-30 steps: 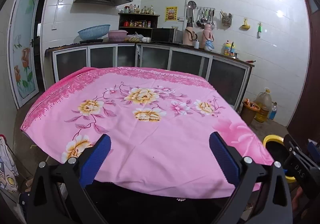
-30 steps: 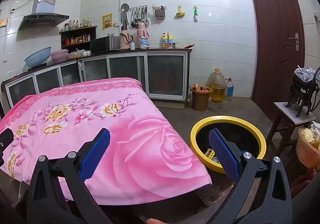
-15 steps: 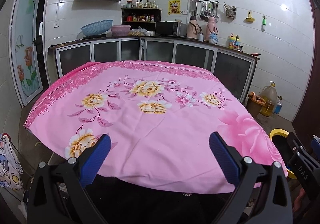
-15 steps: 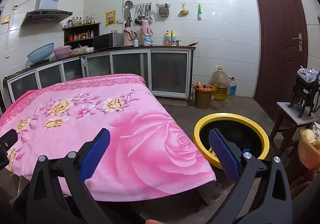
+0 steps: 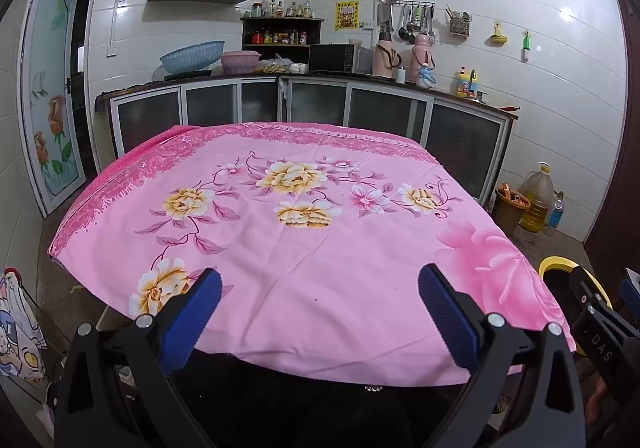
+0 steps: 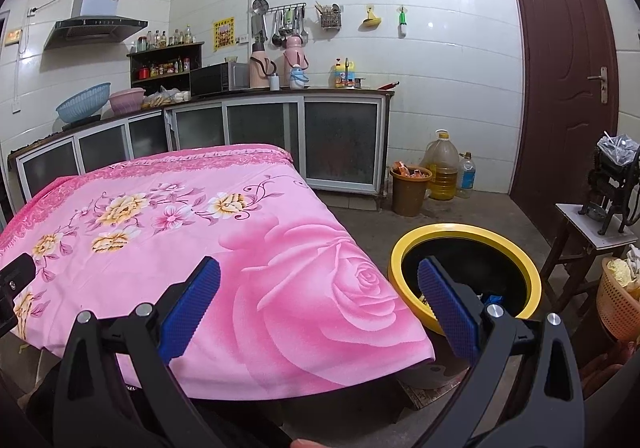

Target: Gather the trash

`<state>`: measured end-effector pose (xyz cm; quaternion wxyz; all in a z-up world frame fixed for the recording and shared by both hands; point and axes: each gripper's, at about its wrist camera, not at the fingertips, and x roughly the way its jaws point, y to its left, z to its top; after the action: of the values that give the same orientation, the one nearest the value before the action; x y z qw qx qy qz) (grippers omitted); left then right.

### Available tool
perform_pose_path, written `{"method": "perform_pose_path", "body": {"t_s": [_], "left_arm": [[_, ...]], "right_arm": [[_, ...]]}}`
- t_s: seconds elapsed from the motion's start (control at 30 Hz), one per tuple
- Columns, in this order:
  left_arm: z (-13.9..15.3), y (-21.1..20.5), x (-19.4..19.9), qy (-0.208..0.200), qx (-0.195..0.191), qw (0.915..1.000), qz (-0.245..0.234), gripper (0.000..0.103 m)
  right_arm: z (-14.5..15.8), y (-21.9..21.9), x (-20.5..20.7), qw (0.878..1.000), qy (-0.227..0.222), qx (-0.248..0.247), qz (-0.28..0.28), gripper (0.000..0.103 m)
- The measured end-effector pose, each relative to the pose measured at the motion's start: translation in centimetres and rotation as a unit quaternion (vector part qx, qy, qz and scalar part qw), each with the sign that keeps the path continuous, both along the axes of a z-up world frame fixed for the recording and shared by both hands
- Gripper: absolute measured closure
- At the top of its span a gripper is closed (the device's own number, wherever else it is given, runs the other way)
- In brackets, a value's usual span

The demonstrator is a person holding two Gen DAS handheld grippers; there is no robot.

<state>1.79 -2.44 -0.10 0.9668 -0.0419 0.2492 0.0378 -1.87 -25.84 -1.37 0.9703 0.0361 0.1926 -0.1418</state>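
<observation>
A table under a pink floral cloth (image 5: 304,248) fills the left wrist view and shows in the right wrist view (image 6: 168,232); I see no trash on the cloth. A yellow-rimmed black bin (image 6: 466,240) stands on the floor by the table's right corner, with scraps inside; its rim shows in the left wrist view (image 5: 556,262). My left gripper (image 5: 318,312) is open and empty above the table's near edge. My right gripper (image 6: 318,308) is open and empty over the table's right corner, next to the bin.
Kitchen counter with cabinets (image 5: 360,112) runs along the back walls. A brown bucket (image 6: 410,190) and oil bottles (image 6: 442,166) stand on the floor by the cabinets. A stool with a machine (image 6: 596,224) and an orange basket (image 6: 616,300) are at right. A door (image 6: 560,88) is beyond.
Both grippers have drawn back and risen a little, so the table looks slightly farther off. Both stay open and empty.
</observation>
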Motion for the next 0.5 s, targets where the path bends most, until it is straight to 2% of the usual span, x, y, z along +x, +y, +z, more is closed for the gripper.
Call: {"method": "perform_pose_path", "body": {"t_s": [0.5], "left_arm": [[0.02,-0.24,0.02,-0.003,0.004,1.0,-0.004,0.008]], "right_arm": [[-0.25,-0.09,0.05,1.0,0.004,0.0,0.002,0.008]]}}
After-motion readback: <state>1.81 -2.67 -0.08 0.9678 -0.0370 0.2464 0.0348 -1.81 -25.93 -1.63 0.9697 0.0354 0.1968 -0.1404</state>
